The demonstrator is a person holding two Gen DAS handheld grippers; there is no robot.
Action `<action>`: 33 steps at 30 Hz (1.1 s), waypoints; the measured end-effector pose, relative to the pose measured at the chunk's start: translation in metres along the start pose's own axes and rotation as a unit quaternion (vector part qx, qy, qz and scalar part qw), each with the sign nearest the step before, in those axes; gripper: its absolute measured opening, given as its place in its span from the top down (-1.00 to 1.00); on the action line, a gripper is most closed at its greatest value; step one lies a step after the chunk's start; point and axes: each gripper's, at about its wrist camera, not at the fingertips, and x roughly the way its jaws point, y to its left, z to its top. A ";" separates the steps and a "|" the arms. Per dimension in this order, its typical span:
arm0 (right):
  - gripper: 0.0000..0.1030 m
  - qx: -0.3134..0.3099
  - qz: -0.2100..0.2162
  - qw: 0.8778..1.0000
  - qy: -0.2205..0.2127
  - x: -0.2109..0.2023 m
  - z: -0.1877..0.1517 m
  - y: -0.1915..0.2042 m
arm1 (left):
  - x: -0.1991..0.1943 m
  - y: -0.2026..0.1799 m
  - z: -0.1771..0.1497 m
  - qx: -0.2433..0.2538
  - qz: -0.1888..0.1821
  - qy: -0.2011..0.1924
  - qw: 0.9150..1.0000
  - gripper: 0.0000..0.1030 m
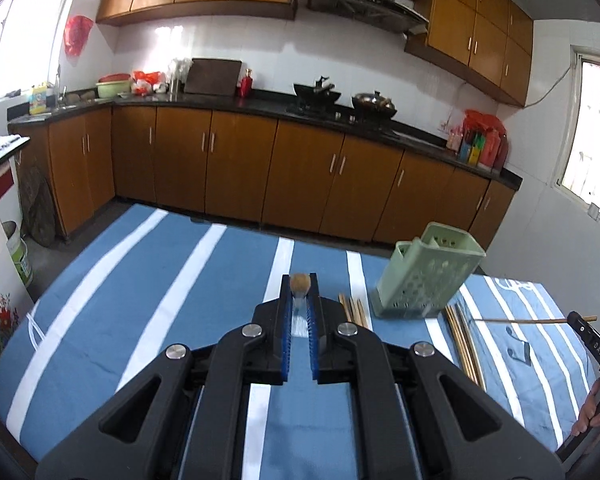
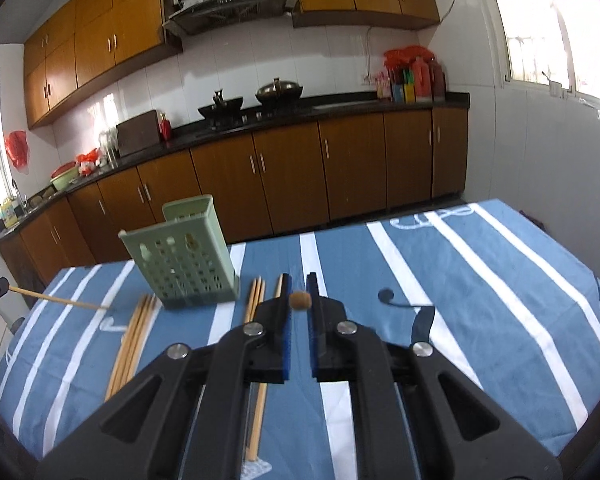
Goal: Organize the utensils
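Both tools, left (image 1: 300, 285) and right (image 2: 299, 300), were clamped end-on around one chopstick each. Ahead of them the green holder (image 1: 424, 276) stood on the striped surface (image 1: 148, 280), loose chopsticks (image 2: 134, 334) beside its base. With such thin grips, either stick could pivot, miss the holder's mouth, or tip it.

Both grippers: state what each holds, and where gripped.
Each pinches one chopstick near an end: left gripper the left chopstick, right gripper the right chopstick.
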 end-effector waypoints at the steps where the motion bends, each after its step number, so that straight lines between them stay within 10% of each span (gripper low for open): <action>1: 0.85 0.000 0.000 1.000 -0.002 0.000 0.002 0.001 | 0.000 0.000 0.002 0.000 0.000 -0.002 1.000 0.85; 11: 0.85 -0.011 -0.006 1.000 -0.019 0.001 0.014 0.004 | 0.001 -0.001 0.016 0.009 0.013 -0.016 1.000 0.86; 23: 0.85 -0.009 0.054 0.991 -0.123 -0.041 0.122 0.020 | -0.032 -0.028 0.098 0.025 -0.009 -0.114 0.993 0.86; 33: 0.85 -0.031 0.149 0.987 -0.039 -0.031 0.165 0.046 | -0.038 -0.087 0.132 0.018 -0.075 -0.195 0.978 0.86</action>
